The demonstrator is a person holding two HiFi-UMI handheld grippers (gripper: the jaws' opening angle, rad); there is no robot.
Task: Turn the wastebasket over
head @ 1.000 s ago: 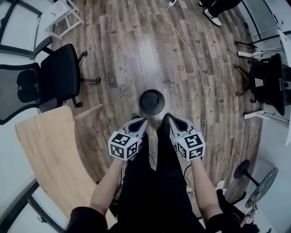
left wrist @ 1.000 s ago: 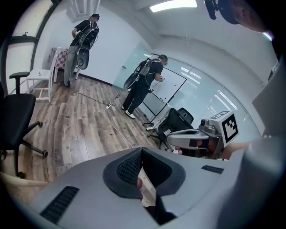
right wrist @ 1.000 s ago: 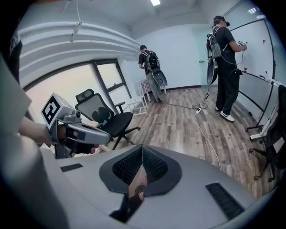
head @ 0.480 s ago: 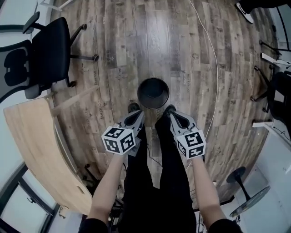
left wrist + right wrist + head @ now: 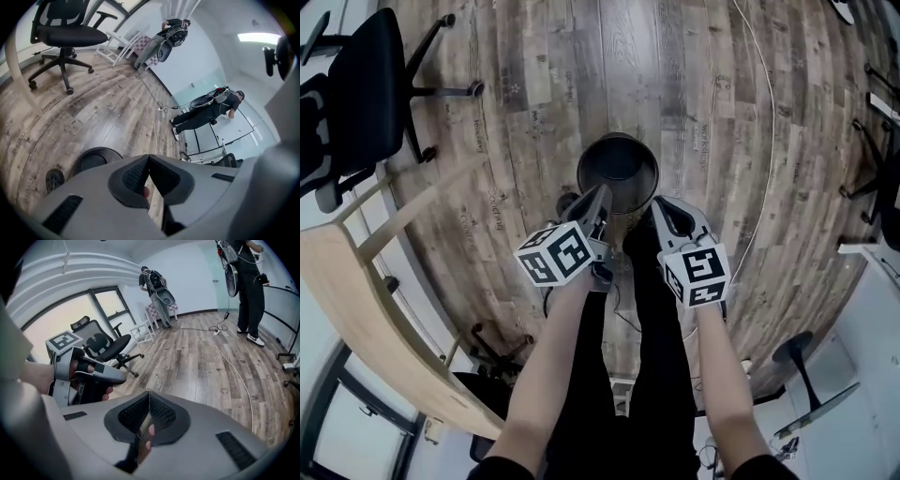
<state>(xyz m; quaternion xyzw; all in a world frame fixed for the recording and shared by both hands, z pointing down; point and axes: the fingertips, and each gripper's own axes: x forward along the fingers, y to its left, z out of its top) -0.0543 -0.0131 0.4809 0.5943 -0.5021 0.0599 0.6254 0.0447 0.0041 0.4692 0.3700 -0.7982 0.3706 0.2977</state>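
Wood floor (image 5: pixel 534 94), wastebasket (image 5: pixel 618 164) upright; left gripper (image 5: pixel 601 192) & right gripper (image 5: pixel 660 204) both clamped empty, imo spread jaws b4 grabbing rim.

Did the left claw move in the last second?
Yes. The left claw has moved toward the wastebasket; its tip now overlaps the rim.

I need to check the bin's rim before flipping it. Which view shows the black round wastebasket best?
The head view: it looks straight down on the black round wastebasket, with nearly its whole circle visible. The left gripper view catches only part of it, low in the picture. The right gripper view doesn't show it.
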